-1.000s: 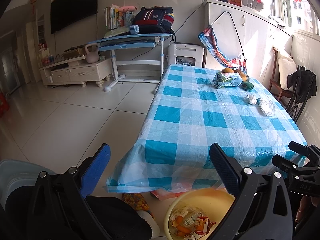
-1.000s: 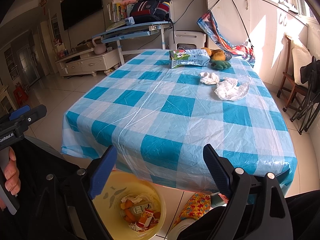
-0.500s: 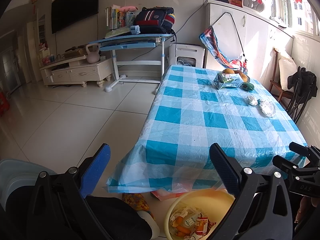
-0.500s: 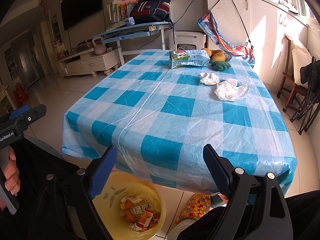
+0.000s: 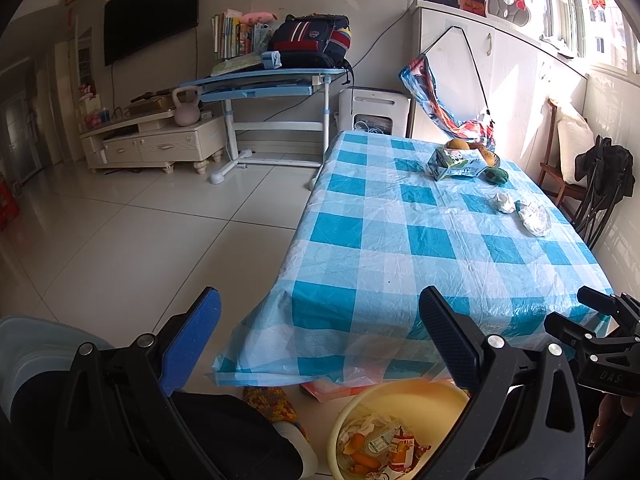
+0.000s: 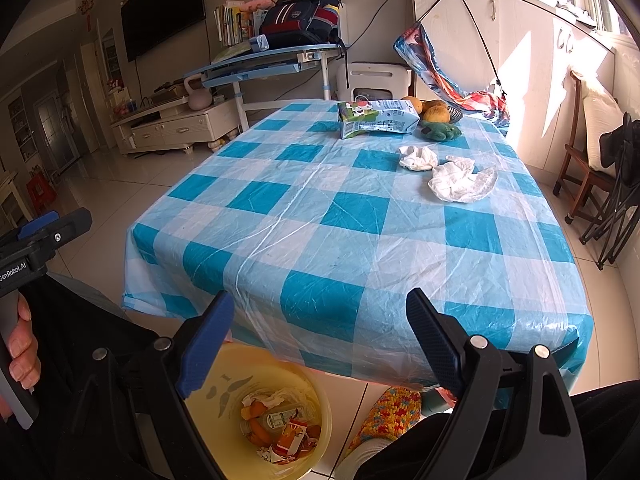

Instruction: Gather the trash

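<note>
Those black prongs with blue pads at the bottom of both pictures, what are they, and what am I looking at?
There is no robot here. A person holds a hand tool in each hand, and each tool carries a wide-angle camera looking out along its two prongs.

One picture comes from the left claw, the other from the right claw. Both claws stand open and hold nothing. In the right picture the hand gripping the left tool shows at the edge.

Ahead is a table under a blue and white checked plastic cloth. On its far part lie two crumpled white paper wads, a green and white carton on its side, and a bowl of fruit. On the floor below stands a round yellow bin already holding wrappers and scraps.
</note>
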{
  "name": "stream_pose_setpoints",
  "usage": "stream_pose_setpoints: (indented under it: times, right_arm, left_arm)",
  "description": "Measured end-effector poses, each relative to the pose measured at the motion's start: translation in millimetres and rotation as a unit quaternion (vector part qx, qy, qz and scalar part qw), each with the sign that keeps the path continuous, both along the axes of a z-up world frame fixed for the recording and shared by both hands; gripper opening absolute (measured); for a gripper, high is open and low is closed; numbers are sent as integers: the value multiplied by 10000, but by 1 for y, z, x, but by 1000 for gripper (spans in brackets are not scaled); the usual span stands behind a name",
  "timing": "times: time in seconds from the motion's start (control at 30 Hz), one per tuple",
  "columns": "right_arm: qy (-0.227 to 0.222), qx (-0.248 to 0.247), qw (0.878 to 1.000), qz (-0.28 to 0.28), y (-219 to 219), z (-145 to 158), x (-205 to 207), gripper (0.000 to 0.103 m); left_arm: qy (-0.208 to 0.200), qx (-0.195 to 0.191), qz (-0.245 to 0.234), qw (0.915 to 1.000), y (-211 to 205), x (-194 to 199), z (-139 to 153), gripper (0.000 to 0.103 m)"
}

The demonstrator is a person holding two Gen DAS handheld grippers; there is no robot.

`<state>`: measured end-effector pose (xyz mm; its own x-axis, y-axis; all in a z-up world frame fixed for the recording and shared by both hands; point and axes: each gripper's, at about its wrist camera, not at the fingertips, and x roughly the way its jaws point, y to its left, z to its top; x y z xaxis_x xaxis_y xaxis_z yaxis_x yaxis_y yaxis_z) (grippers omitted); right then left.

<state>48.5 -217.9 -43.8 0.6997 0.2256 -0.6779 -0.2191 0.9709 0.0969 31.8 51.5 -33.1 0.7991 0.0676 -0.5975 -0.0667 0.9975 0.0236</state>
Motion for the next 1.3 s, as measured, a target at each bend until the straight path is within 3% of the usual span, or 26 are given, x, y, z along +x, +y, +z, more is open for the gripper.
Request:
stream_pose_setpoints:
  times: [0.1, 0.27, 0.33, 0.7, 0.9, 1.03, 1.17, 1.3]
  right_arm:
    - [34, 88, 9999, -43, -3, 1, 1, 84]
    - [205, 410, 9983, -358, -19, 3, 9, 84]
    - [323, 509, 9970, -488, -27, 3, 15, 84]
    - [763, 723, 9902, -918, -75, 1, 81, 84]
    - [818, 547, 9909, -916, -92, 7, 131, 84]
    - [1004, 537, 9898, -851, -99, 1, 154, 84]
    - [1192, 673, 9873, -810, -102, -10, 166, 78]
    - [1199, 668, 9874, -786, -104, -11, 173, 74]
  left_arm:
    - [12, -101, 0, 9999, 2, 0, 1, 96]
    - [60, -652, -113, 9978, 7, 12, 5, 96]
    - [52, -588, -312, 9978, -3, 23, 10, 96]
    - [382, -644, -1372, 9877, -101, 142, 4, 96]
    - [371, -376, -1487, 9875, -140, 218, 1, 96]
    - [292, 114, -1826, 9827, -162, 266, 4, 96]
    - [315, 699, -2359, 9687, -196, 313, 5, 96]
    - [503, 1402, -2890, 9457, -232, 348, -10, 96]
